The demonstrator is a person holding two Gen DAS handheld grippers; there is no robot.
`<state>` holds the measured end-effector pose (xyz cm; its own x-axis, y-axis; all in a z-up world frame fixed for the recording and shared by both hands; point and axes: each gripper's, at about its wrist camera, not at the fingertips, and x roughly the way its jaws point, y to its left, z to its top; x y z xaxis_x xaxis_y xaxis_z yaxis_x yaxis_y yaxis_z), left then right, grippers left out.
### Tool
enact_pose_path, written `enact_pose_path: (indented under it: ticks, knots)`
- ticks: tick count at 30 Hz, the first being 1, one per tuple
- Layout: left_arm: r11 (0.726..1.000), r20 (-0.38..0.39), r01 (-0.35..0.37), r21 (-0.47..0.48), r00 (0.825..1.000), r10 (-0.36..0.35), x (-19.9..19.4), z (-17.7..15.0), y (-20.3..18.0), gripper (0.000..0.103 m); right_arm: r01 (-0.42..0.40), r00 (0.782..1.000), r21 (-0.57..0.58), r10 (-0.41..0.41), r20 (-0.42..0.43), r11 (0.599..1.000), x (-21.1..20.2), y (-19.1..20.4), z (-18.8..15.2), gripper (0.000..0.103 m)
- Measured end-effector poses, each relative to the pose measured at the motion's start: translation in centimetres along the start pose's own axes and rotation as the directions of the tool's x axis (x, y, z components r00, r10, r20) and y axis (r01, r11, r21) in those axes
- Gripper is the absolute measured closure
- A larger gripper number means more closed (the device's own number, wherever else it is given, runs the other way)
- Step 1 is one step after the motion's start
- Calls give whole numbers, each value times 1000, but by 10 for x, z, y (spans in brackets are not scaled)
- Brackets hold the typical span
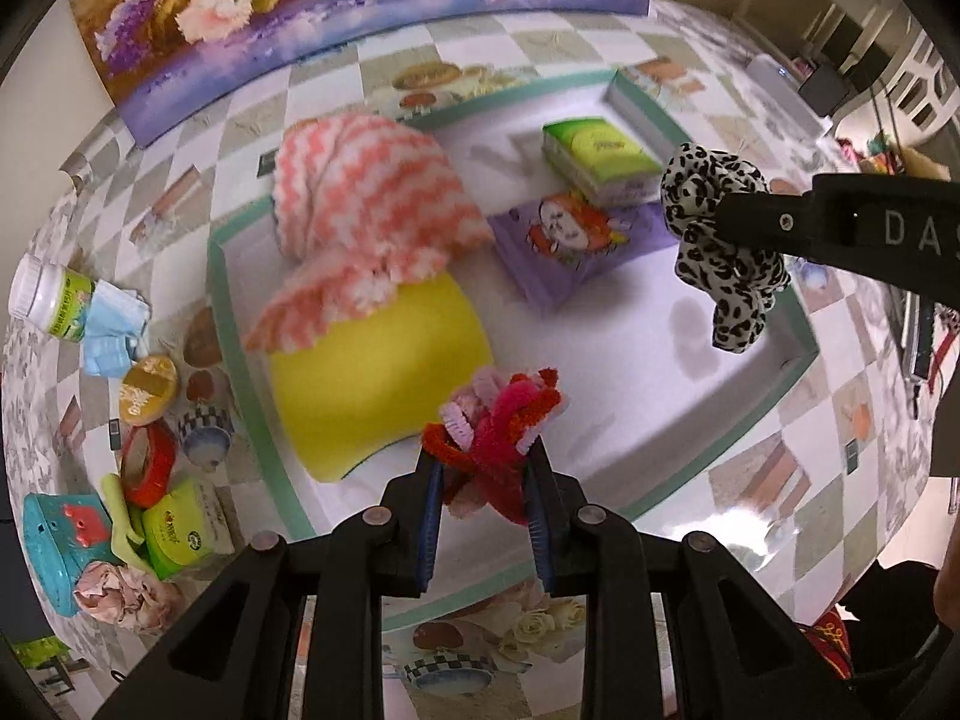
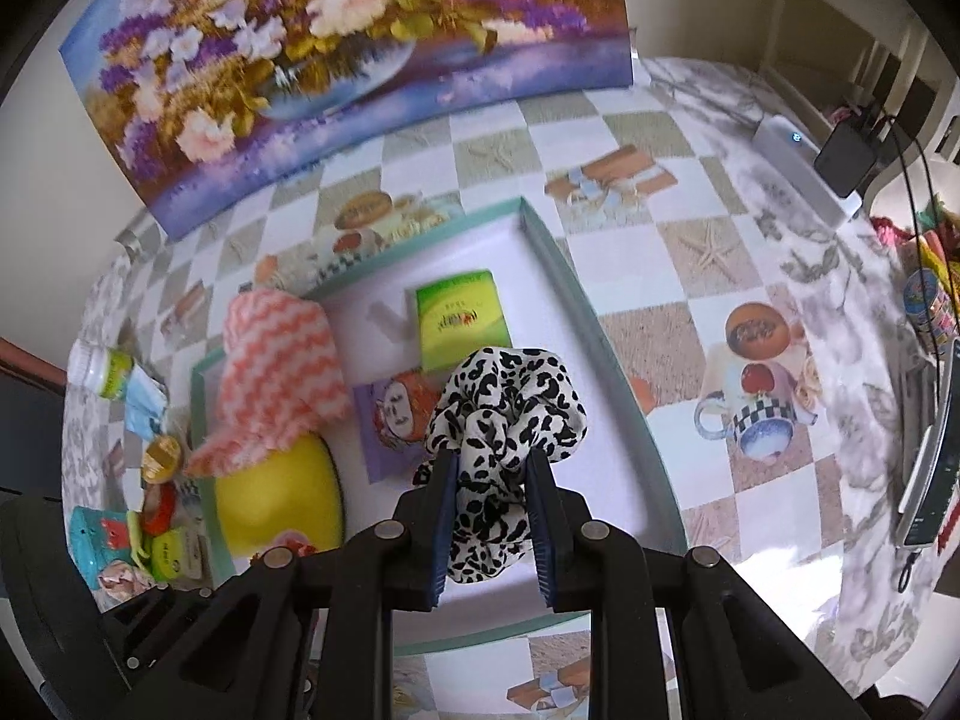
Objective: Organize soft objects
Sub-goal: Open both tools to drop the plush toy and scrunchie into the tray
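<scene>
Left tool (image 1: pixel 485 461) narrow, clamped on pipe cleaners (image 1: pixel 498 420); right tool (image 2: pixel 491 468) narrow, clamped on leopard-print scrunchie (image 2: pixel 504 414)

The left gripper (image 1: pixel 483 459), black with blue pads, points down and squeezes a fuzzy bundle of red and pink pipe cleaners (image 1: pixel 498 420) between its two fingers. The right gripper (image 2: pixel 492 468) looks the same. It tips steeply down and pinches a soft black-and-white spotted cloth scrunchie (image 2: pixel 504 414).
</scene>
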<state>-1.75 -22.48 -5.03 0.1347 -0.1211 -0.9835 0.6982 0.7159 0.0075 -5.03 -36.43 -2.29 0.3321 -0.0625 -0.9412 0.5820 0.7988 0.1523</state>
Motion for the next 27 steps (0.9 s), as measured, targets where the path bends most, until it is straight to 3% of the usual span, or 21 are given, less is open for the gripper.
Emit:
enact_pose_path:
  ticks: [10,12,13,14,16,22,27]
  knots:
    - [1000,-49,15,-27,999,-16,15,-2,2,75,26,998,11,-25,-60,1000,19,-3,-2,75]
    - [999,-47,20,-30,999,-22,12,-2,2,71,33,998,18,-32,-47,999,13,-4,0,68]
    - [999,-43,20,-31,999,-21,10,-1,3,61,30,999,25,-30,-36,999,9,-5,1,66]
    - [999,-34,18,-35,999,-20,6,1,5,49,29,999,30,-28,-25,999,4,-6,1,60]
    - [999,4,25,-46,1000,-25,-7,3,8,42,26,1000,38,-27,5,999,-6,-7,3,57]
    - [995,95,45,-87,995,-37,-39,7,24,36,6,994,45,-11,108,999,-46,-5,8,56]
    - [987,149,40,-159,989,-16,-56,11,51,35,15,989,33,-20,147,999,-61,2,9,57]
